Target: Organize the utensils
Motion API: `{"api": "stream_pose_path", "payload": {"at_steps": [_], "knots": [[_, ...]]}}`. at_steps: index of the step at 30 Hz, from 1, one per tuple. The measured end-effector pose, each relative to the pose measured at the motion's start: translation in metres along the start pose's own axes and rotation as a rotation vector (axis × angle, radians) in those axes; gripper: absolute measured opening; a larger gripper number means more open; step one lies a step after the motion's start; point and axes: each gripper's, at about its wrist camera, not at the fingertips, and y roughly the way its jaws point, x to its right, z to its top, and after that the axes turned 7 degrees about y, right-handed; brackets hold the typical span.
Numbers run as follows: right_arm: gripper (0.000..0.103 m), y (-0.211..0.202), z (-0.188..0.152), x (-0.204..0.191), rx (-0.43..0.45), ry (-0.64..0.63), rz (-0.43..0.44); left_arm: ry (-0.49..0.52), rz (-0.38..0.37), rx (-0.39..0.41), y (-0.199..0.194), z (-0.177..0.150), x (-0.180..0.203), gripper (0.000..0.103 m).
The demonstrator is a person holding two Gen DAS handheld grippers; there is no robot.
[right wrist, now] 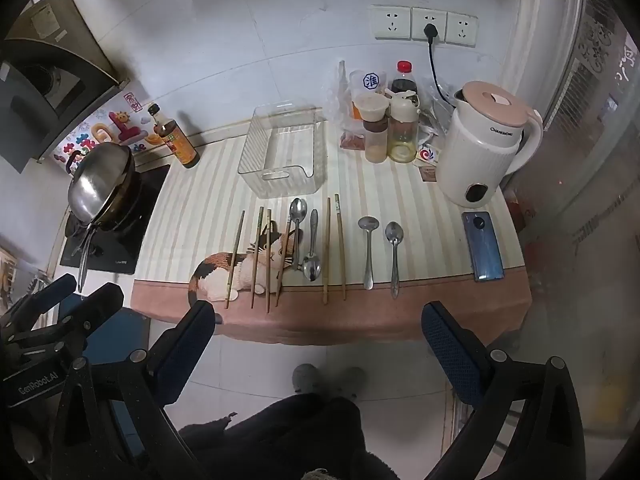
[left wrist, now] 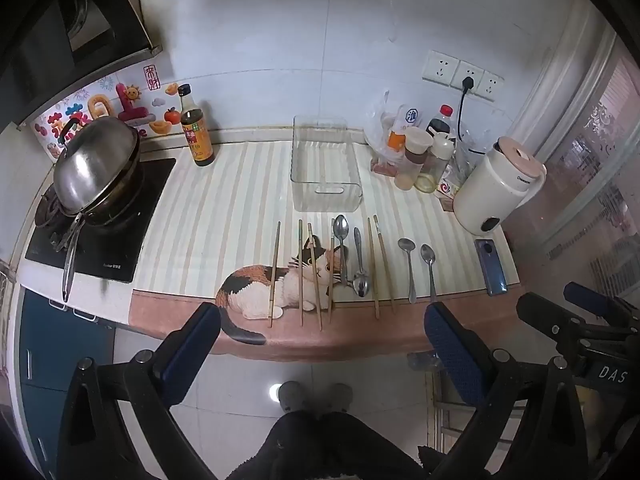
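Several wooden chopsticks (left wrist: pixel 274 276) (right wrist: pixel 235 256) and several metal spoons (left wrist: pixel 409 268) (right wrist: pixel 368 248) lie in a row near the front edge of a striped cat-print mat (left wrist: pixel 224 216) (right wrist: pixel 200 208). A clear plastic bin (left wrist: pixel 325 168) (right wrist: pixel 285 156) stands empty behind them. My left gripper (left wrist: pixel 322 328) is open and empty, held in front of the counter edge, below the chopsticks. My right gripper (right wrist: pixel 318 328) is open and empty, held in front of the counter, below the spoons. Each gripper shows at the edge of the other's view.
A wok (left wrist: pixel 96 164) (right wrist: pixel 100 184) sits on the stove at left, with a soy sauce bottle (left wrist: pixel 196 132) (right wrist: pixel 176 140) beside it. Condiment jars (left wrist: pixel 420 152) (right wrist: pixel 384 120), a white kettle (left wrist: pixel 496 188) (right wrist: pixel 480 144) and a blue phone (left wrist: pixel 491 266) (right wrist: pixel 482 246) are at right.
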Motion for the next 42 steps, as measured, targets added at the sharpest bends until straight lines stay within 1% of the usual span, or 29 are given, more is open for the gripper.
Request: {"api": "stream_pose_path", "payload": {"at_steps": [10, 13, 15, 18, 42], "knots": [[0.103, -0.0007, 0.0011, 0.0006, 0.000, 0.002, 0.003, 0.003, -0.005, -0.005, -0.0011, -0.0003, 0.0039, 0.103], [0.103, -0.0008, 0.0013, 0.0015, 0.002, 0.000, 0.000, -0.004, -0.005, -0.005, -0.0009, -0.0059, 0.0035, 0.103], [0.103, 0.0001, -0.0043, 0.0020, 0.005, 0.001, 0.000, -0.003, -0.006, -0.005, -0.0018, -0.0075, 0.0051, 0.103], [0.103, -0.0015, 0.0014, 0.0004, 0.000, -0.004, -0.001, -0.007, -0.007, -0.011, 0.0010, -0.0047, 0.0055, 0.103], [0.103, -0.0039, -0.0018, -0.0018, 0.004, -0.011, -0.004, -0.009, -0.010, -0.009, 0.0006, -0.0057, 0.0061, 0.103]]}}
